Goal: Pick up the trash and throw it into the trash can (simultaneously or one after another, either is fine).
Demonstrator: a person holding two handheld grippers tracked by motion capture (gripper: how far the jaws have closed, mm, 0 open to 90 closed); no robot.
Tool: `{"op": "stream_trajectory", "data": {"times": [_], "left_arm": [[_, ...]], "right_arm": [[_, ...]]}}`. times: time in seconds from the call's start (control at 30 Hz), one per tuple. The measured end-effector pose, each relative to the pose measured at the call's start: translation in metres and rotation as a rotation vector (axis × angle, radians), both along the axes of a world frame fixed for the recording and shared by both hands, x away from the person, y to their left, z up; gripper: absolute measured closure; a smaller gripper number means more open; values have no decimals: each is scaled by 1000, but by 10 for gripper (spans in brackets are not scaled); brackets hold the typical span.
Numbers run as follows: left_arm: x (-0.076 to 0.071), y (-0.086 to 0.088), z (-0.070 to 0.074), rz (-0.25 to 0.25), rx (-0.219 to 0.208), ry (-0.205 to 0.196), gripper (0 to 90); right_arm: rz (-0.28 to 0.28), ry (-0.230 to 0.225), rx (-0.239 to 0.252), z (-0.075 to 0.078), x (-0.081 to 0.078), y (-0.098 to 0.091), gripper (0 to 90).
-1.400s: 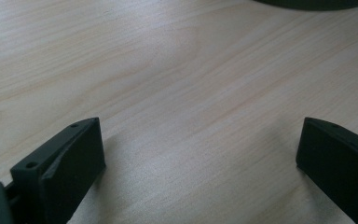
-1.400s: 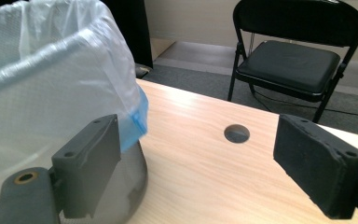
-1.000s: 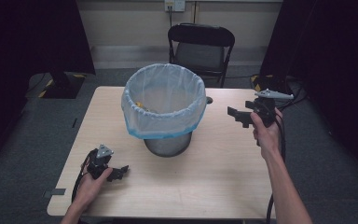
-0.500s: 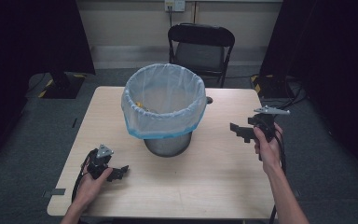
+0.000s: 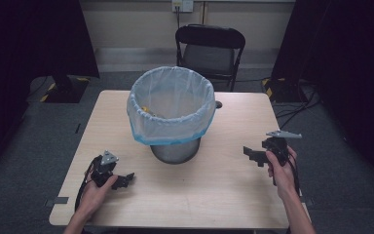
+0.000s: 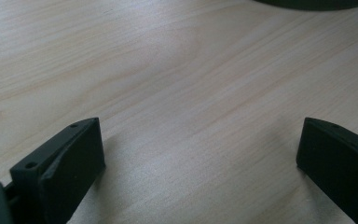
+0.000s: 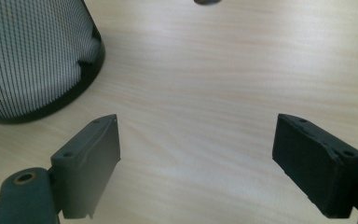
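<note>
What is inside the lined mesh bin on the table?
In the high view, the bin holds a pale blue bag folded over its rim. A small yellow item shows at the inner left wall. The bag's walls hide the rest of the bottom.

Each hand carries a black tool: left tool with trailing black cable; right tool topped by a grey three-cornered plate; forearms bare; jaws blocky, with small screw holes.

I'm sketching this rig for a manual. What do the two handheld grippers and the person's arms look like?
Both are black. The left gripper carries a grey three-cornered plate on top and trails a dark cable. The right gripper has the same kind of grey plate, with a cable running down along the forearm. Each claw is two flat, blocky black pads with small screw holes. The forearms are bare, with no sleeves in view.
</note>
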State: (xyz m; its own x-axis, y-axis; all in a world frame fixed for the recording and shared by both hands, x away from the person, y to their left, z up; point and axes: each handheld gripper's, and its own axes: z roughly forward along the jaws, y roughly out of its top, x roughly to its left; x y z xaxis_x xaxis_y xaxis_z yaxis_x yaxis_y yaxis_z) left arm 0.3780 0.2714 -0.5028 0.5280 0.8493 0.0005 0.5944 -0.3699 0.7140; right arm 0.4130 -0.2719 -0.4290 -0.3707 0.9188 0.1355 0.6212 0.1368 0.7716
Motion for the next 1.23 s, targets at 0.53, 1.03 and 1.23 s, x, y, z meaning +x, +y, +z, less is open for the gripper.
{"op": "stream_trajectory", "data": {"times": [0.53,1.03,1.23], "left_arm": [[0,0,0,1,-1,0,2],[0,0,0,-1,0,0,2],[1,1,0,-8,5,3,0]], "right_arm": [[-21,72,-41,-41,-24,-2,153],[8,14,-166,-71,-34,6,105],[6,13,-168,-71,-34,6,105]]}}
